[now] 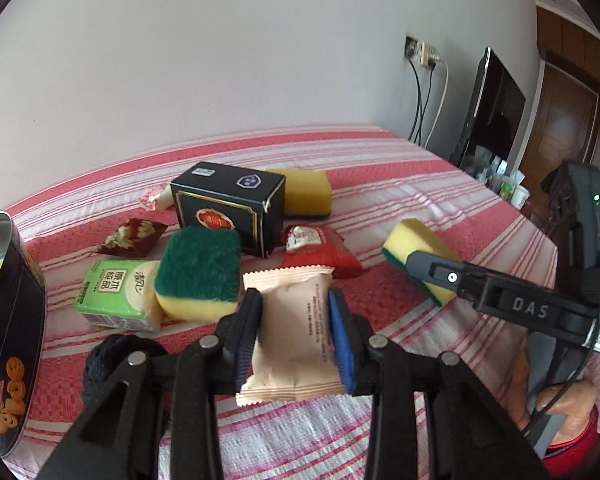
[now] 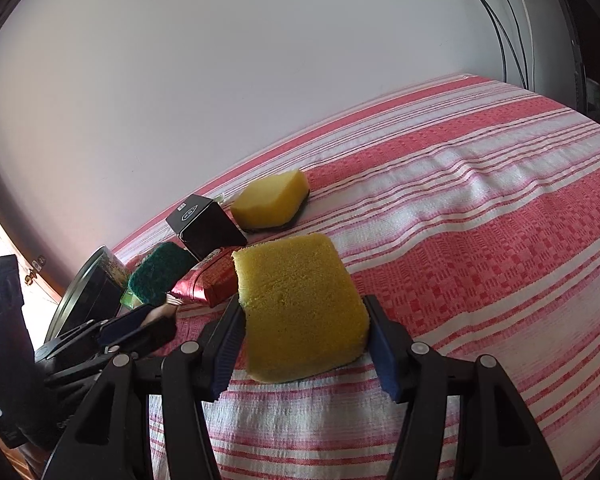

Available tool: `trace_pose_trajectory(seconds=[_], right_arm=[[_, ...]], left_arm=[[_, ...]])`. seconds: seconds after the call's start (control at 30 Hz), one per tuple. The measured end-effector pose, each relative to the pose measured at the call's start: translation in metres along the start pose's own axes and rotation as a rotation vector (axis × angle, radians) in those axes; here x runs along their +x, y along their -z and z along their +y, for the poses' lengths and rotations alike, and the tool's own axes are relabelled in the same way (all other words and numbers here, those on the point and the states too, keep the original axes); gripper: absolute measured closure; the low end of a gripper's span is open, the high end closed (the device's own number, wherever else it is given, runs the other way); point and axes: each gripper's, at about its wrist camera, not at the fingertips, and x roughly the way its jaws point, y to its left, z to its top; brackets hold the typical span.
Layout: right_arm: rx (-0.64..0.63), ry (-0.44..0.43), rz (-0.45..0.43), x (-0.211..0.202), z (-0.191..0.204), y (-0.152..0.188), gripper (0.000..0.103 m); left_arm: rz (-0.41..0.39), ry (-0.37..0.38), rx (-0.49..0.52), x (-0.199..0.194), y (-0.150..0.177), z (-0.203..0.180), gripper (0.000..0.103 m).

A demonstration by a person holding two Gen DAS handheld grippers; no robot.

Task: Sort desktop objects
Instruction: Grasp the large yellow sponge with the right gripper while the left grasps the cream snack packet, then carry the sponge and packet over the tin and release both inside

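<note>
Beige and crimped at both ends, a snack packet (image 1: 292, 332) sits low in the centre of the left wrist view, clenched between the blue pads of the left claw (image 1: 294, 338) above the red-and-white striped surface (image 1: 400, 312). Just beyond it, left of centre, a green-topped sponge (image 1: 198, 276) leans on a green tissue pack (image 1: 114, 294), and a red packet (image 1: 324, 252) lies right of centre. At the left edge stands a dark cookie tin (image 1: 8, 320). Farther back, a black box (image 1: 230, 208) stands in the middle of the frame with a yellow sponge (image 1: 304, 192) behind it.

In the right wrist view, the right claw (image 2: 306, 344) is clenched on a yellow sponge with a dark underside (image 2: 300, 308), low in the centre; whether that sponge rests on the cloth or is lifted clear is hard to judge. In the left wrist view the same sponge (image 1: 420, 256) shows at the right, green layer down, in that claw's tip.
</note>
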Motion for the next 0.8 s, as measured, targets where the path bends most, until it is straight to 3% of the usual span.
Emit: trace_pose_trajectory(seconds=[0.1, 0.3, 0.6, 0.8], right_arm=[[0.006, 0.009, -0.013, -0.002, -0.001, 0.0, 0.043], [0.007, 0.05, -0.051, -0.008, 0.0, 0.001, 0.043], [-0.032, 0.12, -0.053, -0.006, 0.008, 0.001, 0.043], [-0.052, 0.181, -0.066, -0.008, 0.011, 0.002, 0.043]], left_arm=[[-0.038, -0.03, -0.029, -0.011, 0.001, 0.01, 0.069], [-0.105, -0.218, -0.073, -0.025, -0.006, 0.026, 0.069], [-0.117, -0.422, -0.102, -0.039, 0.006, 0.055, 0.069], [-0.135, -0.502, -0.133, -0.056, 0.012, 0.072, 0.069]])
